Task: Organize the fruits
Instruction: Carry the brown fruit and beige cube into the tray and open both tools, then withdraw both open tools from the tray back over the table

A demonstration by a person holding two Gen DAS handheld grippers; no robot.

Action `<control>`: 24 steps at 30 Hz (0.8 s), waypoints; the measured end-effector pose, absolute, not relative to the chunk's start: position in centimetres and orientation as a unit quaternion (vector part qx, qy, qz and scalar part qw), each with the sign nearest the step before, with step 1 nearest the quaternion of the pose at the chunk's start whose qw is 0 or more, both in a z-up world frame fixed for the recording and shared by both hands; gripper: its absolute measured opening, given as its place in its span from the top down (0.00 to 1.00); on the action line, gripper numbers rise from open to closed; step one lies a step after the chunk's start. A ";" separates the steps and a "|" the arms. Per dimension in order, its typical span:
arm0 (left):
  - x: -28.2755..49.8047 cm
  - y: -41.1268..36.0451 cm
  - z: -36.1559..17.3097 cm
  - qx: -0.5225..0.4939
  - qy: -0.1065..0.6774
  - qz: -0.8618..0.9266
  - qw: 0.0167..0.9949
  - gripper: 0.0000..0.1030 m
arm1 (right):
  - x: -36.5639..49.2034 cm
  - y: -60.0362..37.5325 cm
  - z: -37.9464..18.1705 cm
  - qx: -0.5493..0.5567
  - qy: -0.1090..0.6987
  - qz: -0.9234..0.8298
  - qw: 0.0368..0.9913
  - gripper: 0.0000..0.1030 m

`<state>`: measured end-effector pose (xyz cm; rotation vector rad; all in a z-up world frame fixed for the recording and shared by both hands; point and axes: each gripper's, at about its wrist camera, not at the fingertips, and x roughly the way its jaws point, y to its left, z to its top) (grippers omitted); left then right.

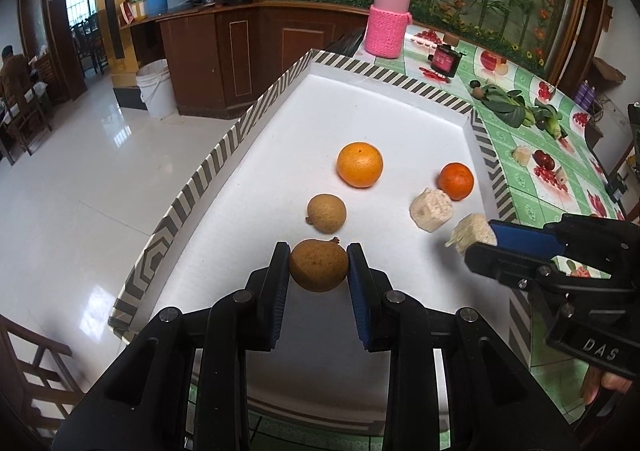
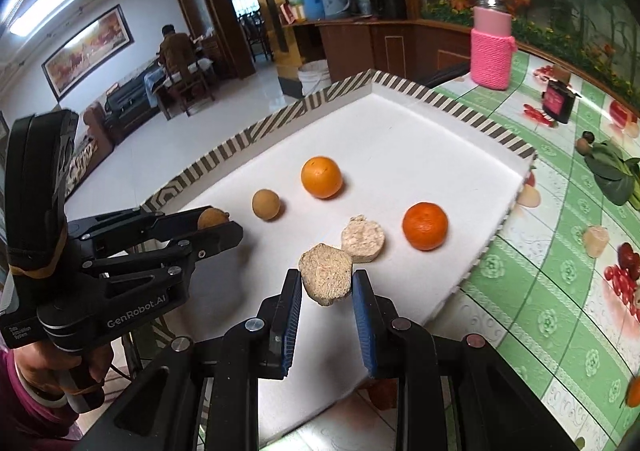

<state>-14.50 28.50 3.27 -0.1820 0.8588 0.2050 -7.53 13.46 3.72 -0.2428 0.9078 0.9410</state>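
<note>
Near the tray's [image 1: 208,167] front edge, the left gripper [image 1: 319,263] is clamped across the brown fruit's [image 1: 319,266] widest girth; it looks light, firm and round, prone to rolling.

Right wrist view: the right gripper [image 2: 326,283] pinches the pale corn chunk [image 2: 326,279], seemingly crumbly and light, above the tray's near right.
</note>
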 end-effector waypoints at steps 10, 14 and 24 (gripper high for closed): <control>-13.8 29.2 2.4 -0.096 0.427 0.114 0.892 0.73 | -7.1 15.3 2.1 -0.140 0.435 0.422 0.783 0.76; -13.8 29.5 2.4 -0.105 0.424 0.119 0.892 0.39 | -7.5 15.1 2.1 -0.135 0.435 0.425 0.782 0.74; -14.1 28.0 4.4 -0.093 0.393 0.135 0.905 0.36 | -7.8 10.6 5.2 -0.090 0.402 0.418 0.810 0.74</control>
